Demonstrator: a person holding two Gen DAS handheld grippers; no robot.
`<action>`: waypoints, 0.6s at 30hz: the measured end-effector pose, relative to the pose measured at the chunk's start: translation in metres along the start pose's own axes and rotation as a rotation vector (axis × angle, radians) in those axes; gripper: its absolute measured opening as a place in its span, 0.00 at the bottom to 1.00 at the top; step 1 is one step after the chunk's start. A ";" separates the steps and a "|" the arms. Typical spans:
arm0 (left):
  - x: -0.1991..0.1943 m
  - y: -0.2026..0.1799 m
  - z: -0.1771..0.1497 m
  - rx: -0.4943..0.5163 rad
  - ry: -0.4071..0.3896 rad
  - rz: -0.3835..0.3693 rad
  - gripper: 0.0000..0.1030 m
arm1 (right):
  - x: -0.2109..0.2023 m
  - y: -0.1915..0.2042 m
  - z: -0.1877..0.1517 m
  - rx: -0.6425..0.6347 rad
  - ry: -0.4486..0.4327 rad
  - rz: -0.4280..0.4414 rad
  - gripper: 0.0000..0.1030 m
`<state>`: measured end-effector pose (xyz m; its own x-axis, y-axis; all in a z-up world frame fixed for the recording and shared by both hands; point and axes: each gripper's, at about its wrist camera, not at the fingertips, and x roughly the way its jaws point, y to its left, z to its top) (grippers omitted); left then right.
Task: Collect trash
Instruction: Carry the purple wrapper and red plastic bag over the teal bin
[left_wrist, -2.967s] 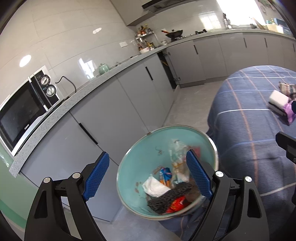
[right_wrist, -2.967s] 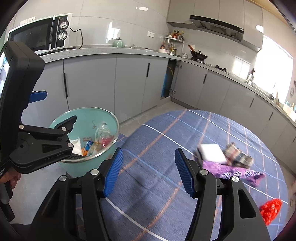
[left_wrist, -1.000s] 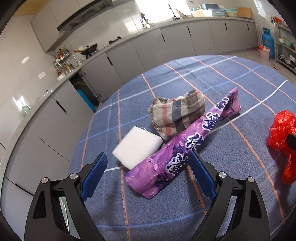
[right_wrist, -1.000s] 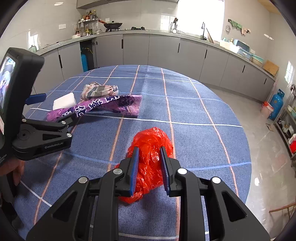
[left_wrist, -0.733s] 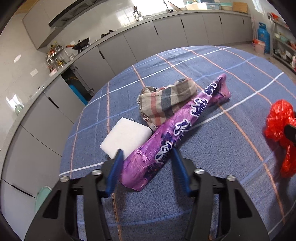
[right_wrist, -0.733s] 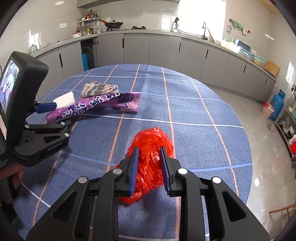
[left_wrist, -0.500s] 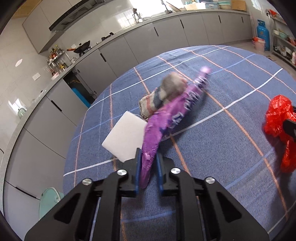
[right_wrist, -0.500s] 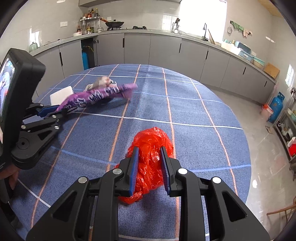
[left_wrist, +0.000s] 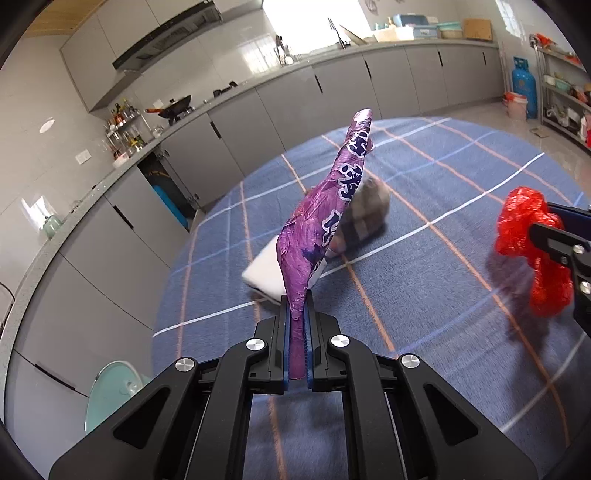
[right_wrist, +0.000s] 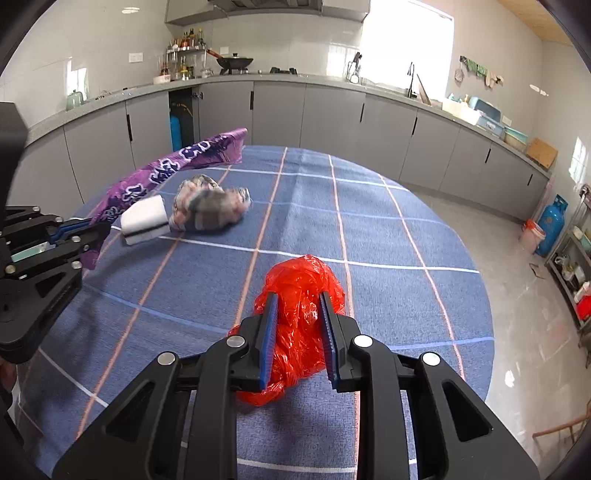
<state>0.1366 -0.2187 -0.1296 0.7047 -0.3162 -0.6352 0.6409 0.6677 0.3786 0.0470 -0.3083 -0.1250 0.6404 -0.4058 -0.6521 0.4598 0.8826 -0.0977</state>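
both jaws grip trash: left gripper (left_wrist: 298, 341) just closed on the purple wrapper (left_wrist: 325, 218), right gripper (right_wrist: 298, 341) pinching the red bag (right_wrist: 299, 295); next, carry both to the bin (left_wrist: 110, 391).

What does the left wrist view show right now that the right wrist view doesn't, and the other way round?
Only the left wrist view shows the pale green trash bin on the floor beside the table, and the left gripper's jaws, which have just closed, pinching the long purple printed wrapper by its end.

Only the right wrist view shows the right gripper's blue pads pressed on the crumpled red plastic bag.

Both show the wrapper lifted off the blue checked tablecloth, the white sponge block, the plaid cloth bundle, and the red bag.
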 end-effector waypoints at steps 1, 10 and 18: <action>-0.005 0.001 -0.001 0.000 -0.008 0.005 0.07 | -0.003 0.000 0.000 0.000 -0.006 0.002 0.23; -0.038 0.019 -0.022 -0.048 -0.029 0.049 0.07 | -0.020 0.018 0.007 -0.026 -0.047 0.044 0.23; -0.043 0.049 -0.047 -0.109 0.007 0.108 0.07 | -0.028 0.047 0.010 -0.074 -0.071 0.104 0.23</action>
<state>0.1237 -0.1407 -0.1153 0.7653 -0.2337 -0.5998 0.5242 0.7670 0.3700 0.0566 -0.2576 -0.1040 0.7252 -0.3251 -0.6070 0.3441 0.9347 -0.0895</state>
